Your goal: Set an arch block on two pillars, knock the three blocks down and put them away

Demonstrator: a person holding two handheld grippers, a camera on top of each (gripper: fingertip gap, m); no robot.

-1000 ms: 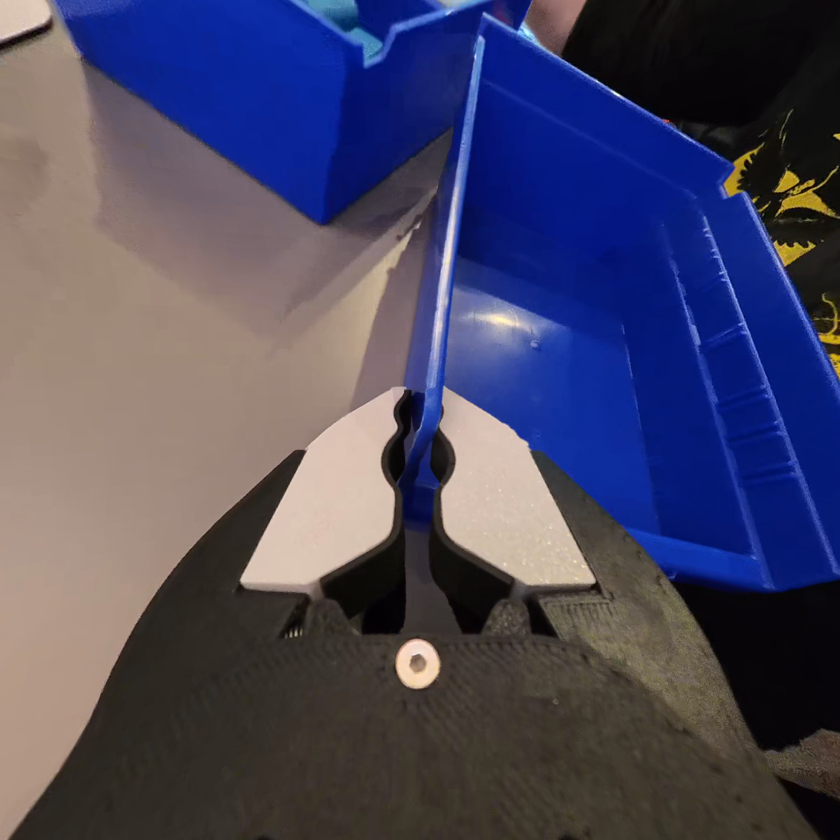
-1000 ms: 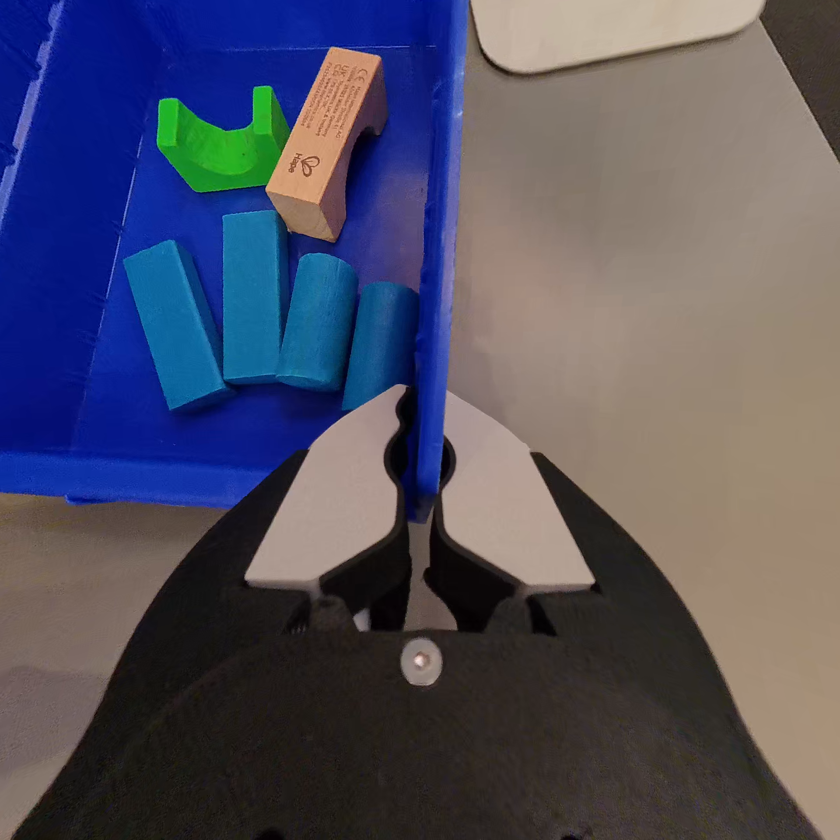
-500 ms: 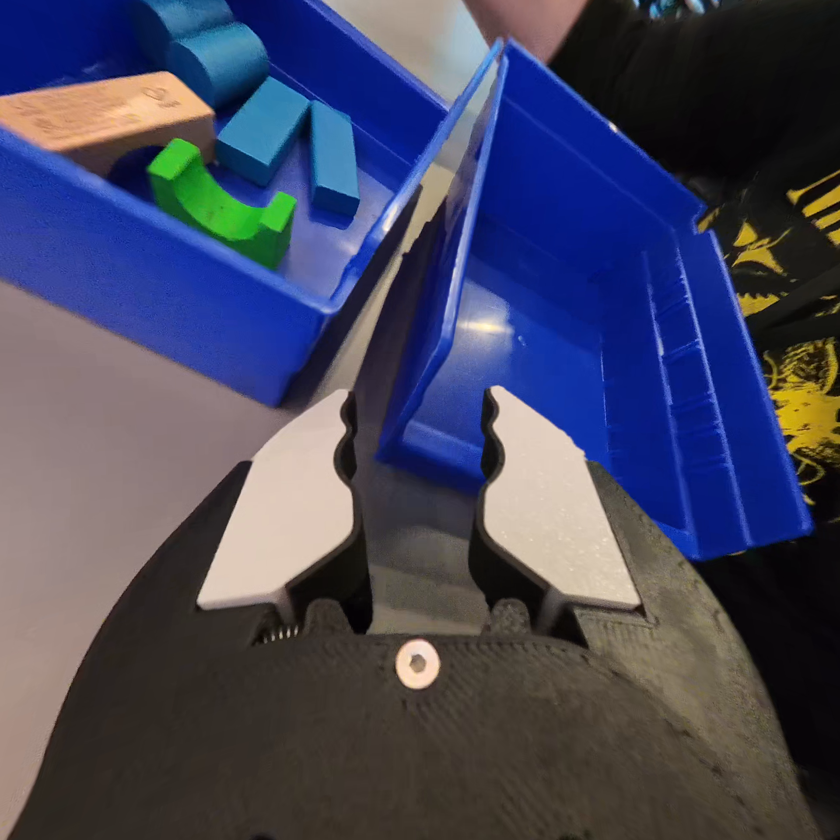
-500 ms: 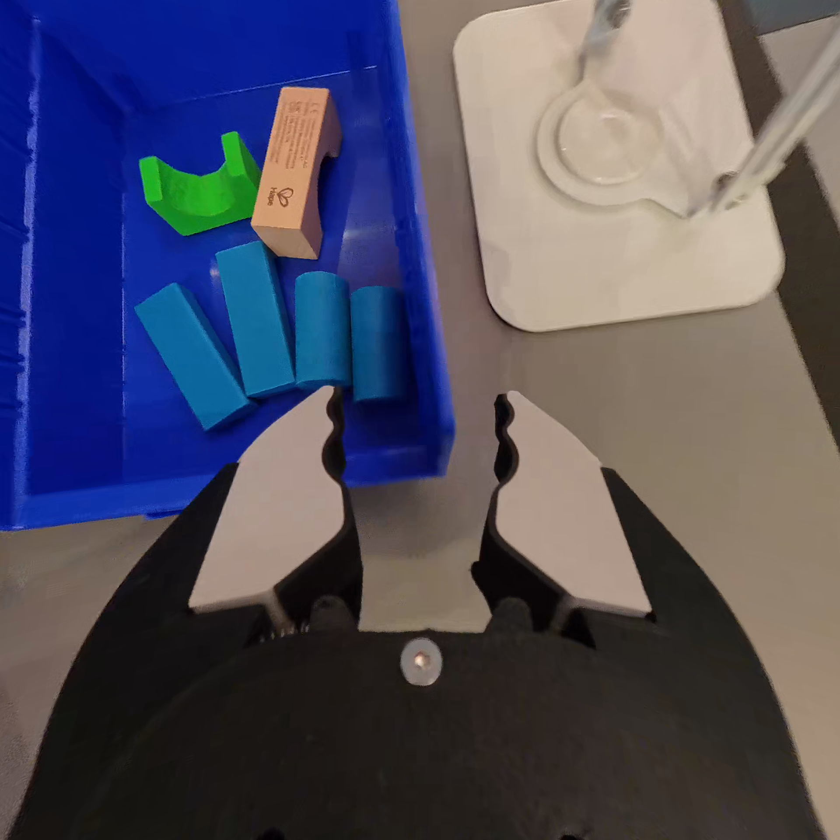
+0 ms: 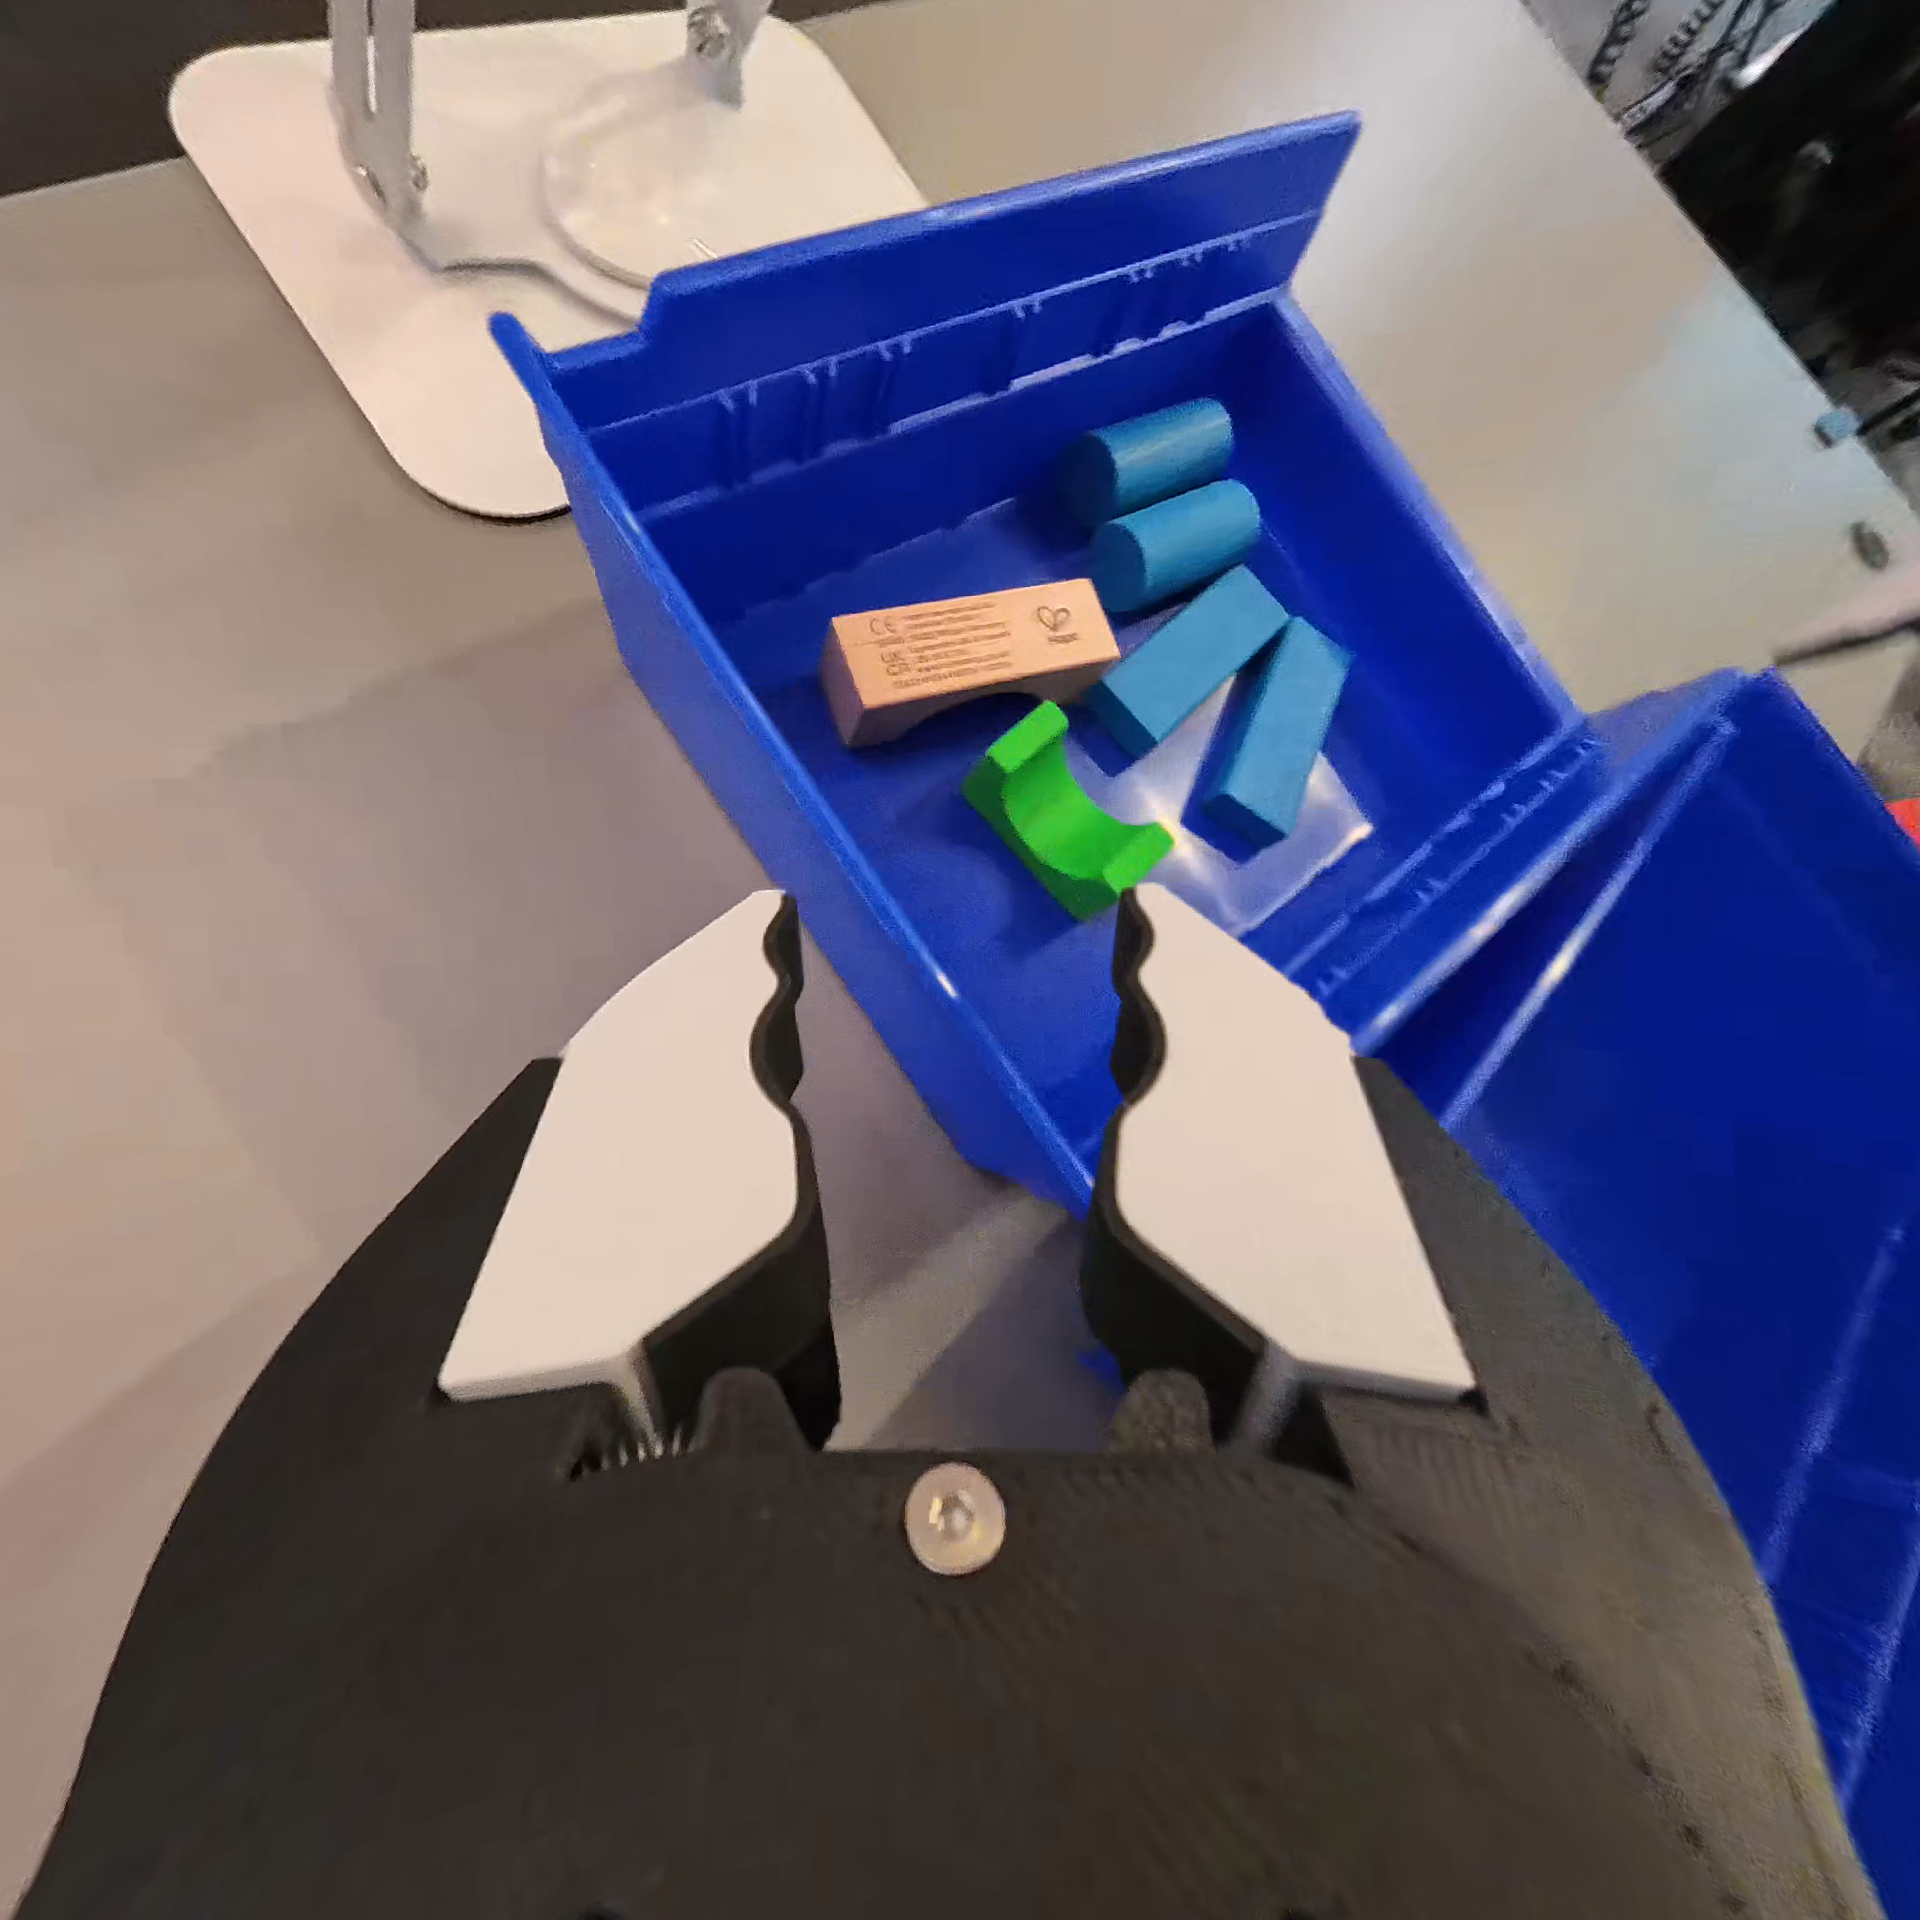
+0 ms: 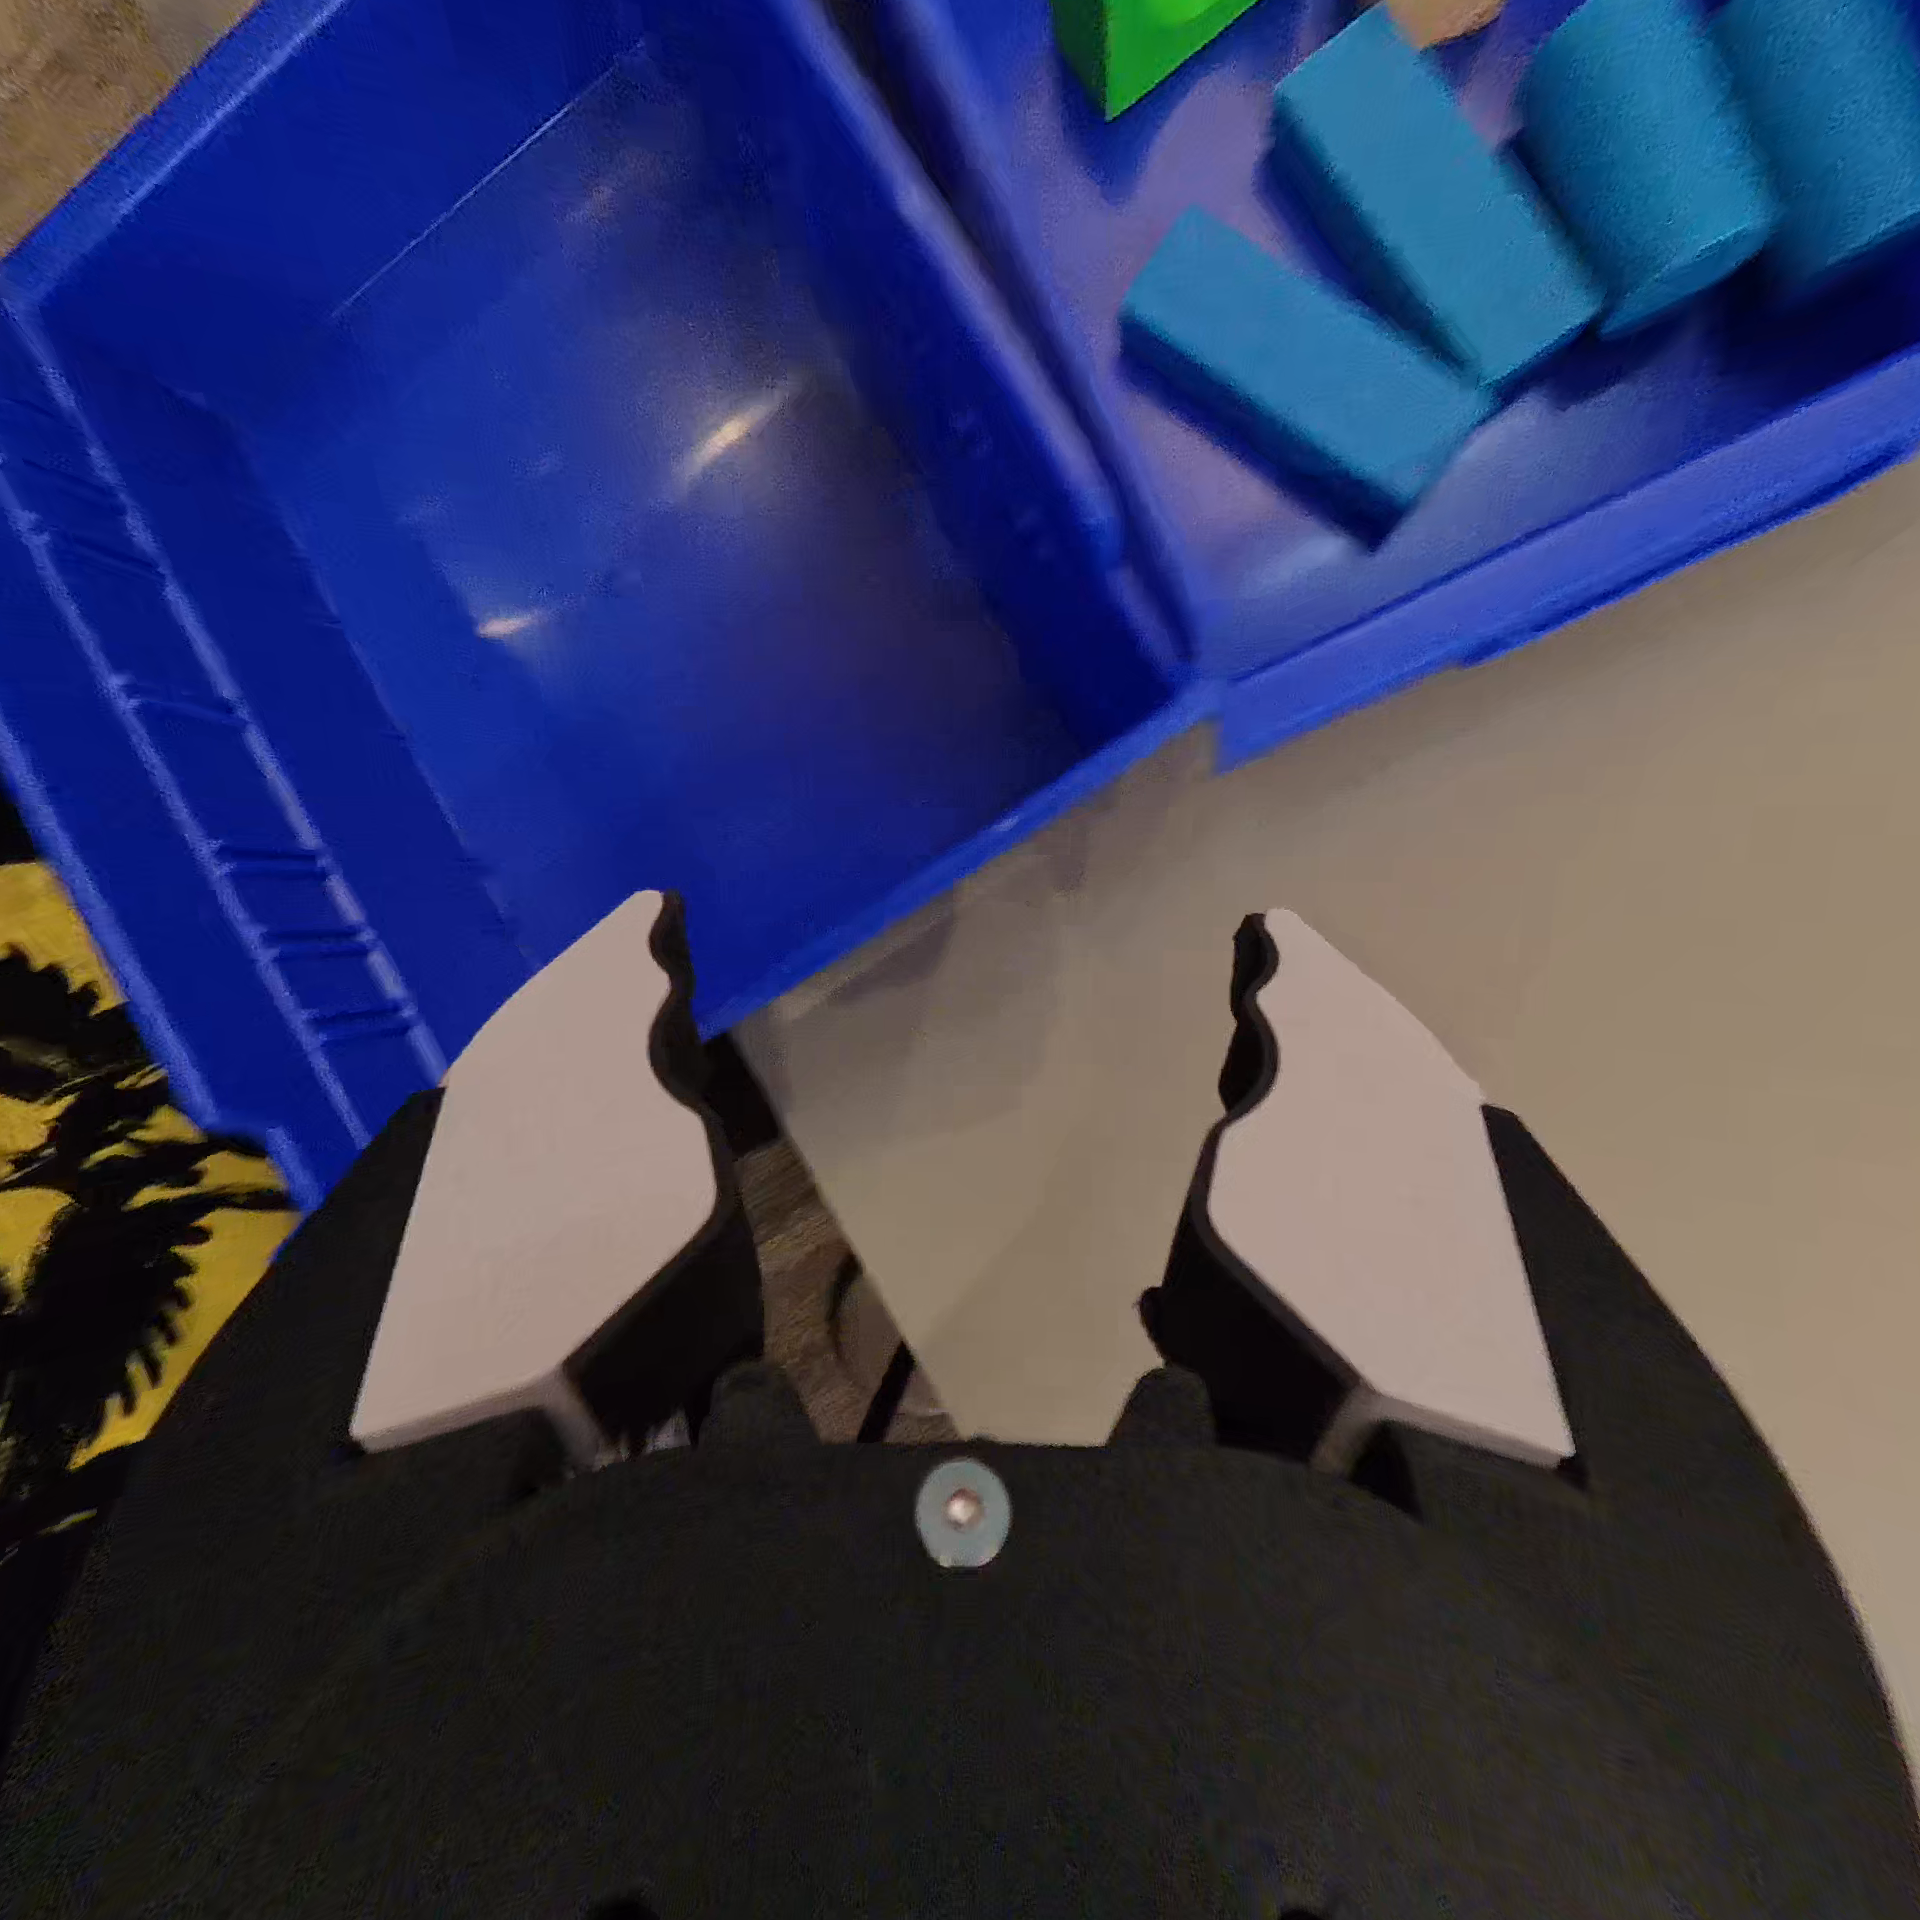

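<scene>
Green arch block [image 5: 1060,821] lies, seemingly on its side, in blue bin [image 5: 727,665].

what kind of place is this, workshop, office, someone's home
Probably an office or lab desk, not a home. Two blue plastic storage bins sit on a plain grey tabletop, one holding toy building blocks, and a white stand base stands behind. Both tools are open.

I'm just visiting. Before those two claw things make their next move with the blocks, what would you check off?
1. Left gripper fingers open, holding nothing: ok.
2. Right gripper fingers open, holding nothing: ok.
3. Wooden arch block lying in the filled bin: ok.
4. Blue cylinders reachable beside it: ok.
5. Second bin holds nothing: ok.
6. Free table space for building: ok.
</scene>
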